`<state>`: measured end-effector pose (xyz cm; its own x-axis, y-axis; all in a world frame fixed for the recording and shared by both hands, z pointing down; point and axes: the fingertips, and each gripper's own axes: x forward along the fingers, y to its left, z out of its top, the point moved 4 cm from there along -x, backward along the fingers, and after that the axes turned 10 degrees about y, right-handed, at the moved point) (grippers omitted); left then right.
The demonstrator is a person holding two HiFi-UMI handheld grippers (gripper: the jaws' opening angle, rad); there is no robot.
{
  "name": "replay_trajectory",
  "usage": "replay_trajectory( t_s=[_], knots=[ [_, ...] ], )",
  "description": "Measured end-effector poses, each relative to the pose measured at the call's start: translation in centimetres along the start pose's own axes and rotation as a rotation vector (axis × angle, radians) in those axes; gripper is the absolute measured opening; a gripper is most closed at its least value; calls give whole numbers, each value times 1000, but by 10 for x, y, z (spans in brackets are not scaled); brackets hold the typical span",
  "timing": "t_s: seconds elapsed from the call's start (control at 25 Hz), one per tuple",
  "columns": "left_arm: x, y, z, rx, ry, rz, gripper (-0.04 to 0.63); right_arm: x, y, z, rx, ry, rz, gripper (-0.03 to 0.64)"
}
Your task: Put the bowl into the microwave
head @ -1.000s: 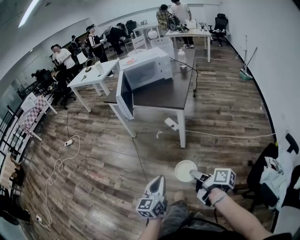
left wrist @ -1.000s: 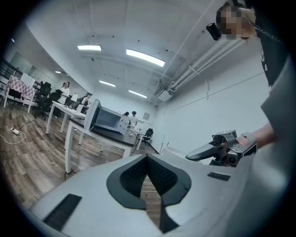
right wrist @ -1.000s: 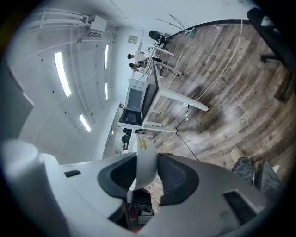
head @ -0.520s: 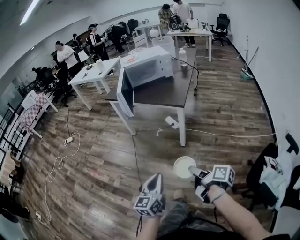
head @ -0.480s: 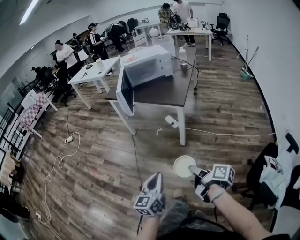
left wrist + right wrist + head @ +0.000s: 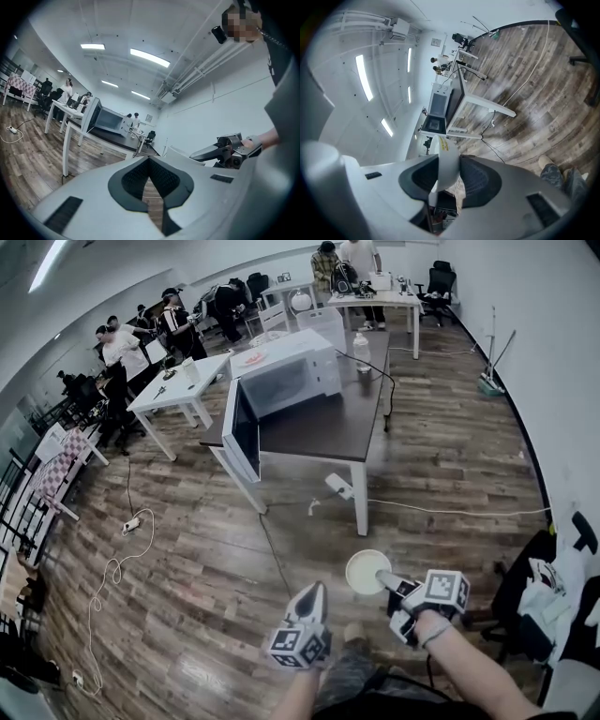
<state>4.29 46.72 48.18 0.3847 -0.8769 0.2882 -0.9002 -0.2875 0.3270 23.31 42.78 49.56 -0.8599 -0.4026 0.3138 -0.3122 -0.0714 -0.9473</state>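
A white bowl (image 6: 367, 571) hangs over the wood floor, low in the head view, with my right gripper (image 6: 384, 579) shut on its rim. In the right gripper view the bowl's rim (image 6: 449, 161) stands edge-on between the two dark pads (image 6: 479, 180). My left gripper (image 6: 315, 591) is beside it on the left, shut and empty; its tips (image 6: 149, 159) meet. The white microwave (image 6: 286, 376) stands on a dark table (image 6: 328, 432) ahead with its door (image 6: 242, 432) swung open. It also shows as the microwave (image 6: 110, 121) far ahead in the left gripper view and the microwave (image 6: 439, 105) in the right gripper view.
A clear bottle (image 6: 361, 351) and a black cable sit on the dark table. A power strip (image 6: 339, 487) and white cords lie on the floor under it. White desks (image 6: 178, 390) with several people stand at the back left. A chair with clothes (image 6: 553, 601) is at my right.
Both grippers have travelled forward across the floor towards the dark table, which now sits a little lower and nearer in the head view. The bowl stays gripped in the right gripper.
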Motion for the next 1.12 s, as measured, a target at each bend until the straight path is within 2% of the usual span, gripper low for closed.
replay_trajectory(
  t_s=[0.64, 1.12],
  knots=[
    [91, 64, 54, -1, -2, -21, 2, 87, 16, 84, 11, 4, -9, 132],
    [122, 104, 72, -22, -8, -36, 2, 126, 31, 119, 11, -29, -15, 132]
  ],
)
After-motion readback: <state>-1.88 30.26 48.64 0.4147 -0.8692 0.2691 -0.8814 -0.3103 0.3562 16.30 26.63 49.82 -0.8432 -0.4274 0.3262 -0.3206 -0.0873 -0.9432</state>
